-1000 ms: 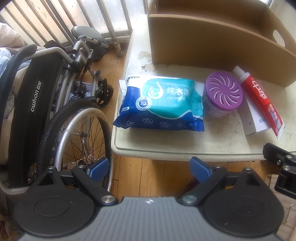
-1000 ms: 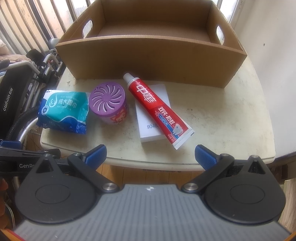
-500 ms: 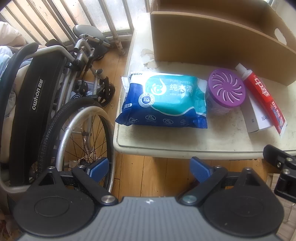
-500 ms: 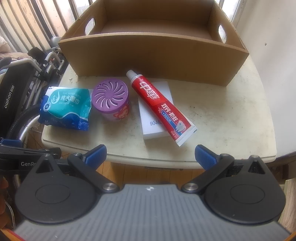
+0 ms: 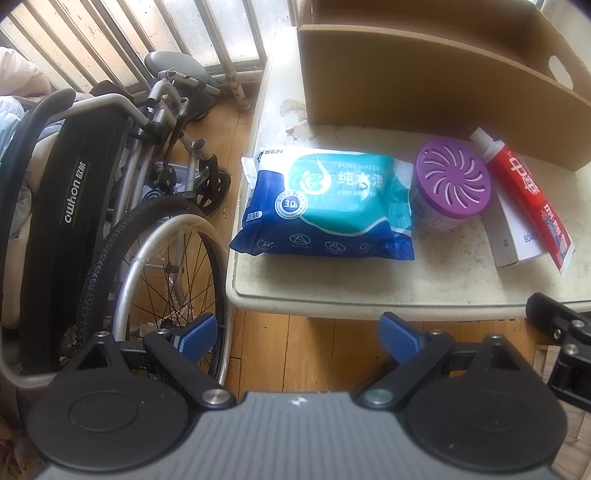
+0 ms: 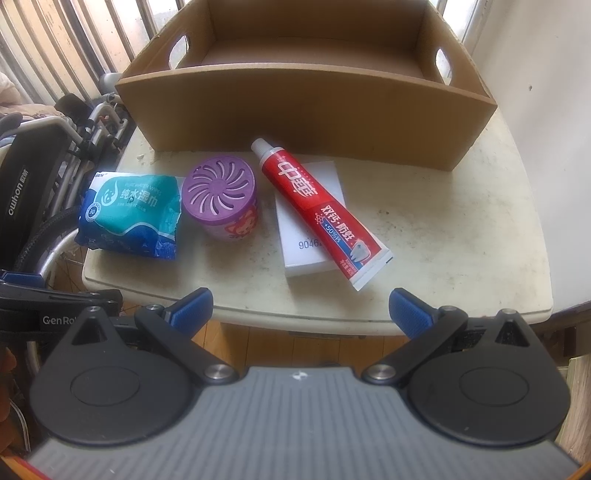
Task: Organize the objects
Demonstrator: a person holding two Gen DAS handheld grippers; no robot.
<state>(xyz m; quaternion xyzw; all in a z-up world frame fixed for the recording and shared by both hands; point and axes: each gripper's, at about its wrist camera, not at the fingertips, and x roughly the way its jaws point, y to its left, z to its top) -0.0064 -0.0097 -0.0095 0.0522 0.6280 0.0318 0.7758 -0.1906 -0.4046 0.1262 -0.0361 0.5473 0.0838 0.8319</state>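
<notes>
On a small cream table (image 6: 461, 236) lie a blue wet-wipe pack (image 6: 129, 214) (image 5: 325, 206), a purple-lidded air freshener tub (image 6: 221, 195) (image 5: 452, 184), and a red toothpaste tube (image 6: 321, 210) (image 5: 528, 192) resting across a white box (image 6: 314, 251) (image 5: 517, 243). An empty cardboard box (image 6: 295, 110) (image 5: 424, 81) stands behind them. My left gripper (image 5: 297, 338) hangs open before the table's front edge, below the wipes. My right gripper (image 6: 301, 310) is open too, held just short of the front edge below the toothpaste. Neither holds anything.
A folded wheelchair (image 5: 92, 221) (image 6: 33, 184) stands close against the table's left side over a wooden floor. Window bars (image 5: 147, 33) run along the back left. A white wall (image 6: 546, 92) borders the table's right. The table's right half is bare.
Both views have slid slightly, so the objects sit a little higher and further right in frame than a second ago. Nothing on the table has moved and both grippers stay open.
</notes>
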